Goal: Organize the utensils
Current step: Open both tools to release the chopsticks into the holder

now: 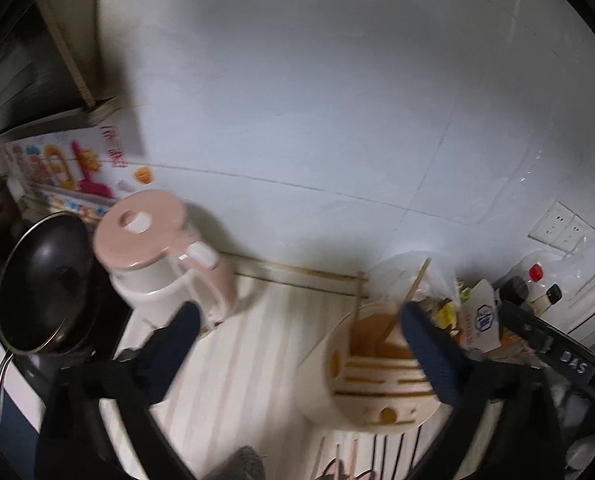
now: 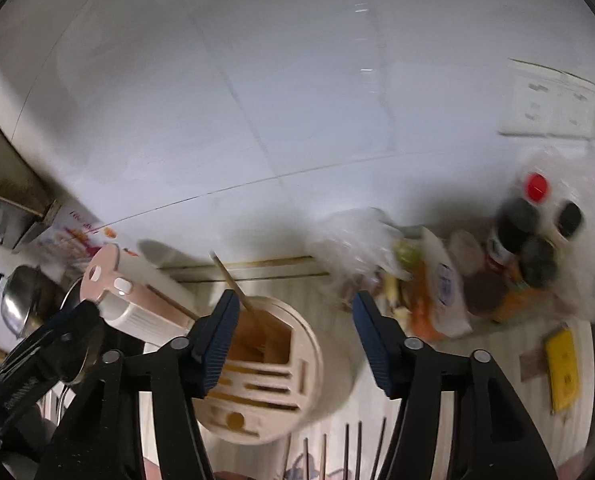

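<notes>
The left gripper [image 1: 297, 320] is standing wide open, and nothing is sitting between its dark blue fingers [image 1: 429, 352]. The right gripper [image 2: 295, 312] is standing partly open too, and it is holding nothing.

A round cream holder [image 2: 273, 376] is sitting on the striped counter [image 1: 257, 340], near the back edge by the white tiled wall [image 1: 317, 100]. In the right wrist view the holder is showing right behind the left finger of the right gripper. One wooden chopstick [image 2: 233, 284] is leaning out of the holder's big square pocket, tilting toward the wall. The narrow slots in front of that pocket are looking empty, though the picture is blurry there.

More chopsticks [image 2: 353, 452] are lying flat on the counter at the front edge, just in front of the holder.

A pink and white kettle [image 1: 165, 256] is standing at the left of the holder. A black pan [image 1: 45, 284] is sitting farther left. Bottles [image 2: 513, 236] and bags are crowding the right back corner.
</notes>
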A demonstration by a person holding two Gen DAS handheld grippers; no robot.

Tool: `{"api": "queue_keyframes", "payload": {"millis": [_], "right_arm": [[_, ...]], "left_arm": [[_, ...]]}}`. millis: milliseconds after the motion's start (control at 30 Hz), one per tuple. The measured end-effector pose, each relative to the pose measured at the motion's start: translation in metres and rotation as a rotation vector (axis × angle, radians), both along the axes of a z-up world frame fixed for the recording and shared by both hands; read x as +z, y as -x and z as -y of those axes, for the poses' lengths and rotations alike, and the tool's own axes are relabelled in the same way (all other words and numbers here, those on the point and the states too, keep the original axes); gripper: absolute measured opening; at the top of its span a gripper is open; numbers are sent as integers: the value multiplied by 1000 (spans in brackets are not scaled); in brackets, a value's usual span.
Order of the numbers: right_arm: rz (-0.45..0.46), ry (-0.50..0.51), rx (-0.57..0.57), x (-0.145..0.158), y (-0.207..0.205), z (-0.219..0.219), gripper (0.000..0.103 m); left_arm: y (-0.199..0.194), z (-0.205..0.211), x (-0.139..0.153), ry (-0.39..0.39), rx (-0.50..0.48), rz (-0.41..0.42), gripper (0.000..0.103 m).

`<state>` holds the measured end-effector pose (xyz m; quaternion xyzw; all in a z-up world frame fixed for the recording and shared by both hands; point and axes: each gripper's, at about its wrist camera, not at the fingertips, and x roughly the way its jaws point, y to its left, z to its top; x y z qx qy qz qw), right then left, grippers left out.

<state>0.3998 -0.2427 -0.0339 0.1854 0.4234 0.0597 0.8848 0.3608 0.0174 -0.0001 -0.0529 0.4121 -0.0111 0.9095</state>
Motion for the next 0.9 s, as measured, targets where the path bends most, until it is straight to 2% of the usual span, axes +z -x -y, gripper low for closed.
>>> {"api": "queue_keyframes", "payload": {"millis": [200,367,500,600,667,900], "right_arm": [[-14,12,-86,-15,44,18,77],[-65,49,-106,-48,75,19,79],[-168,57,-108,-88,92,20,78],[-226,62,-111,-115,104,21,77],[-274,63,-110,-136,111,23,70],[-401,63,-114,-194,127,29,59]], "left_arm": [[29,-10,-29,-53,33,-49,103],[51,-11,-85,-97,18,-168,103],[67,-8,-128,-106,16,-249,103],[78,-5,-157,-117,-1,-314,103],[83,-1,-171,-126,-17,-344,103],[98,27,-220,-154,-103,-440,101]]}}
